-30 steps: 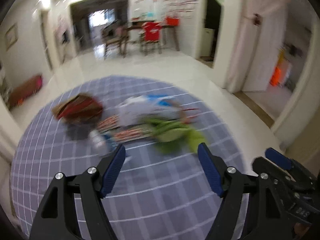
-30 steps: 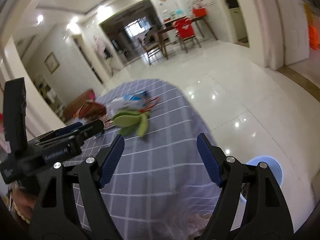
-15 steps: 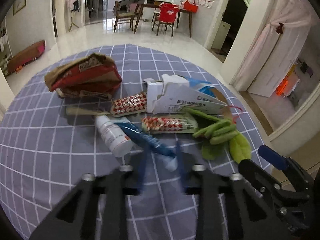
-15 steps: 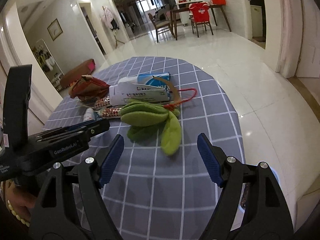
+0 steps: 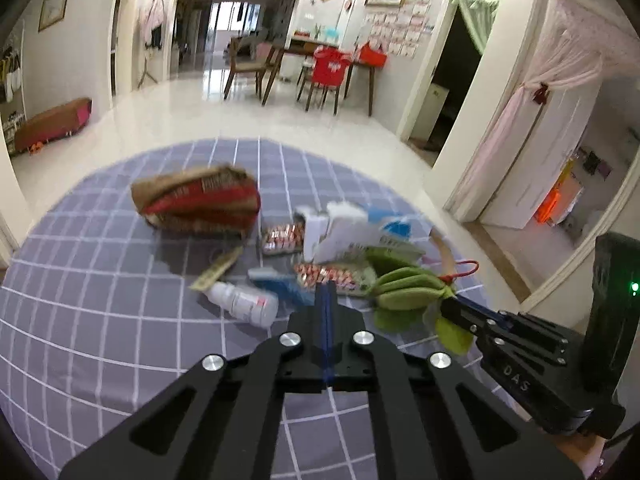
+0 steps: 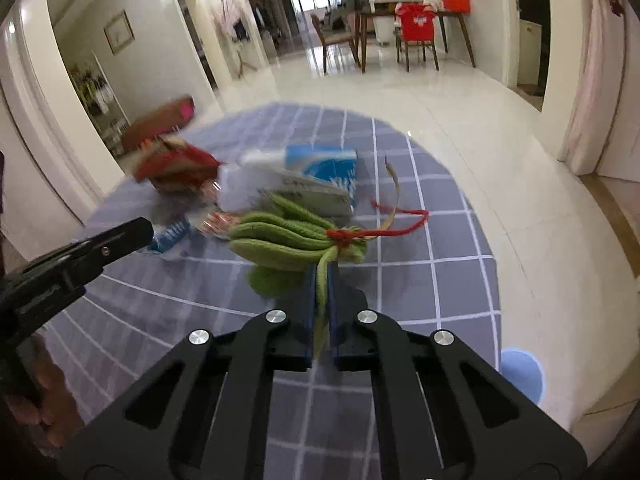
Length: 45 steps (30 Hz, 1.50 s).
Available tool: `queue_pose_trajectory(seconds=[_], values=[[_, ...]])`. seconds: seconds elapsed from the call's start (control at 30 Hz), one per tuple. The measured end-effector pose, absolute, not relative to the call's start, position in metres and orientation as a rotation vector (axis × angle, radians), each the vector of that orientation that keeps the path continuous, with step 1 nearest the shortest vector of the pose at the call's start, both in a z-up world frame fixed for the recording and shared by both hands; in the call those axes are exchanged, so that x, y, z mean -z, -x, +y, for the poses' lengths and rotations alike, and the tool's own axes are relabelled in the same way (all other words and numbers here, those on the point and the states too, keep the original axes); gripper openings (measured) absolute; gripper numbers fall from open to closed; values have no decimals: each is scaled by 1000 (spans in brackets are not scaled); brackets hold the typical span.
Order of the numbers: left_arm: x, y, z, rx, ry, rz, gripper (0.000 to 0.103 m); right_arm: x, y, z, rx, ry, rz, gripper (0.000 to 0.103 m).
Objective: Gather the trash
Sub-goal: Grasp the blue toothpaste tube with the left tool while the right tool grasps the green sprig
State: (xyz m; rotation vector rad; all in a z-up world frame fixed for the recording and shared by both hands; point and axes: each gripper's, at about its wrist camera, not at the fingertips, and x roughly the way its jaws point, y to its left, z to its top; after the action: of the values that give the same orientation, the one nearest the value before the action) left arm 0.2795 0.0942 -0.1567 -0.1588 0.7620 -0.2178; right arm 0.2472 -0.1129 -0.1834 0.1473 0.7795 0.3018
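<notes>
Trash lies on a round table with a grey checked cloth (image 5: pixel 100 320): a crumpled brown-red bag (image 5: pixel 196 204), a white bottle (image 5: pixel 244 304), two red blister packs (image 5: pixel 280 238), a torn white-blue box (image 5: pixel 352 228), a blue tube (image 5: pixel 280 282) and a green fabric bunch (image 6: pixel 280 236) tied with red cord. My left gripper (image 5: pixel 326 286) is shut with the tube's near end at its tips. My right gripper (image 6: pixel 322 270) is shut on a green leaf of the bunch. Each gripper shows in the other's view: the right gripper (image 5: pixel 452 306) and the left gripper (image 6: pixel 144 230).
The table's edge runs close on the right, above a glossy tile floor. A light blue round bin (image 6: pixel 520 376) stands on the floor below that edge. A dining table with chairs (image 5: pixel 320 64) is far back. A hand (image 6: pixel 48 396) holds the left gripper.
Both grippers have gone from wide open to shut, the left at the blue tube's end and the right on the green leaf. The left one closed first.
</notes>
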Motion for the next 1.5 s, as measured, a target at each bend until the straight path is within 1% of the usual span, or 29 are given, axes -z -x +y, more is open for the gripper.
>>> queue_pose_trajectory(seconds=[0.2,0.33,0.37,0.4,0.43,0.47,0.5,0.53,0.9,1.03,1.07,1.13,1.17,1.33,1.5], values=[[127,-254,95,226,163,695,0,151,-214,-124,-347,-203,704,5],[129,-246,90,241,154,734,1,139,-201,-130,-348,-207,687,5],[132,-246,89,228,153,752,3,139,-198,-131,-348,-210,685,5],[137,-248,88,224,156,770,7,139,-197,-133,-350,-215,687,6],[143,-250,86,223,161,794,19,140,-197,-133,-352,-217,690,6],[147,-249,84,210,160,800,39,142,-196,-134,-353,-218,692,6],[151,-245,84,198,155,801,44,144,-196,-135,-354,-219,692,6],[156,-246,81,192,143,805,45,145,-196,-135,-356,-220,696,6],[201,-286,78,113,129,932,44,165,-223,-133,-376,-260,711,6],[210,-300,82,111,130,949,34,173,-233,-130,-396,-270,728,6],[211,-302,83,106,127,948,28,174,-236,-128,-401,-272,731,6],[212,-304,86,105,144,953,12,175,-237,-125,-406,-272,732,5],[211,-303,89,115,170,949,10,175,-236,-125,-410,-274,730,5],[194,-286,94,134,182,893,6,165,-230,-122,-414,-271,707,5],[174,-264,91,161,186,844,6,147,-215,-122,-428,-290,669,5]])
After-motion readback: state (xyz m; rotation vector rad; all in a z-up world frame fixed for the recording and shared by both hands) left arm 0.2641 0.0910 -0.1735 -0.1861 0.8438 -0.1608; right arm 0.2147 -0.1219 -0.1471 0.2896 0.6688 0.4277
